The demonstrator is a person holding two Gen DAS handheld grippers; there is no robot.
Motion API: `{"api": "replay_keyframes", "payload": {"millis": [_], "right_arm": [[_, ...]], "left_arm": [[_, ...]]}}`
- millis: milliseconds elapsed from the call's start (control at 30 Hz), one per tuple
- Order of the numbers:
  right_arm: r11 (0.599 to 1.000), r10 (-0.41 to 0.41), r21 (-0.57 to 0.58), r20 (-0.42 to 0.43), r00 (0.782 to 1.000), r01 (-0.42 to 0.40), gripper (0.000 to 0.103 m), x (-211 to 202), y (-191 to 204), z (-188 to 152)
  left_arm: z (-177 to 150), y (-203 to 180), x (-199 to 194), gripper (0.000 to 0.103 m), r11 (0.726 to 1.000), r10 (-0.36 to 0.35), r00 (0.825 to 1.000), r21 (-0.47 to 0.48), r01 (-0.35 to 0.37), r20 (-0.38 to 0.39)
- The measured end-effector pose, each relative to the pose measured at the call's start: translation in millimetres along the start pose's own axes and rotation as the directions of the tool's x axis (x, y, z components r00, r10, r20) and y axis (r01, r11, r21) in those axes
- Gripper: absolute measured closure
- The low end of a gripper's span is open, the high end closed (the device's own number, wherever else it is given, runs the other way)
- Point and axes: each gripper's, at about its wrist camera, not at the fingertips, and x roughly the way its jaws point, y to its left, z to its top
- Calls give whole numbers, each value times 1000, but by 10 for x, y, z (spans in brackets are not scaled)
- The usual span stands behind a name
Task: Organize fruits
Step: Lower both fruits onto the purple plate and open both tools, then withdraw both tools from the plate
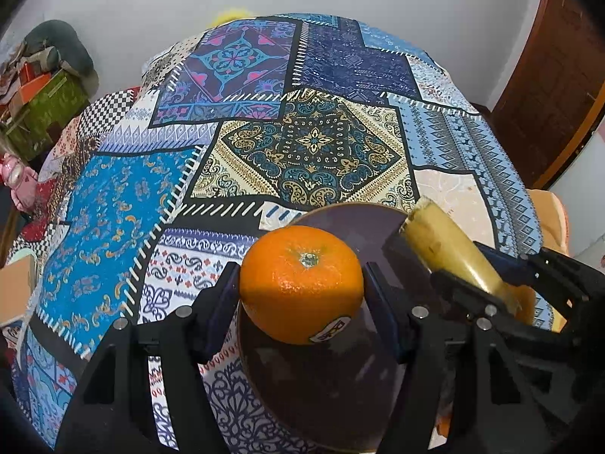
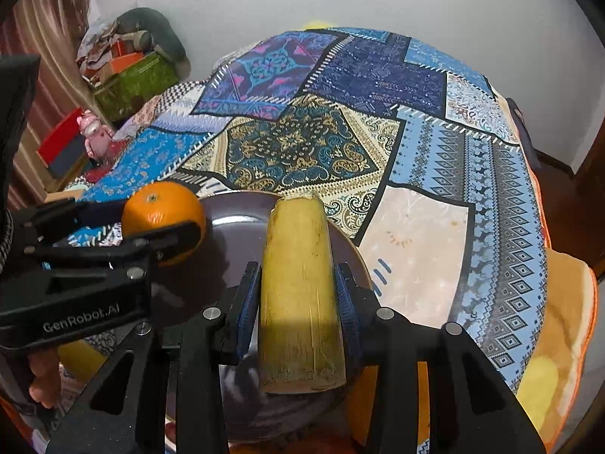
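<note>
My left gripper (image 1: 301,283) is shut on an orange (image 1: 301,283) with a sticker, held over a dark brown plate (image 1: 332,389). My right gripper (image 2: 298,287) is shut on a yellow sugarcane piece (image 2: 298,287), held over the same plate (image 2: 234,223). In the left wrist view the sugarcane piece (image 1: 450,249) and right gripper (image 1: 469,265) are at the right. In the right wrist view the orange (image 2: 159,208) and left gripper (image 2: 162,227) are at the left.
The plate sits near the front edge of a table covered with a blue patchwork cloth (image 1: 302,143). Cluttered boxes (image 2: 128,75) and a pink toy (image 2: 92,132) lie off to the left. An orange blanket (image 2: 559,340) lies at the right.
</note>
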Motion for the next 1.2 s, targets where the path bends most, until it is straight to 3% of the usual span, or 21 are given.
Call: {"api": "replay_keyframes", "payload": {"millis": [267,533,633,933,1200], "right_arm": [[999,13,-35,-35,999,-14,67,76,42,-1],[999,10,-30,-53,999,-12,67,104,-20,-42],[999,15,-30,-34,999,-16,67,18,-24,-15],[1000,5,-2,42,999,-5,67,-342,-168,-31],[999,-6,52,129,992,-1,66,-845,-398,-128]], "left_arm": [[32,-90,84,39,1000,9,1000,7,-9,-18],[-11,-122,149,38,1000,-20,998,15,21,-57],[-11,-67,131,38,998,-60,996,-26,59,-62],[14,-99,-504,38,998,-18,995,54,13,99],[-234,107,-865,34,998,-24,994,53,18,108]]}}
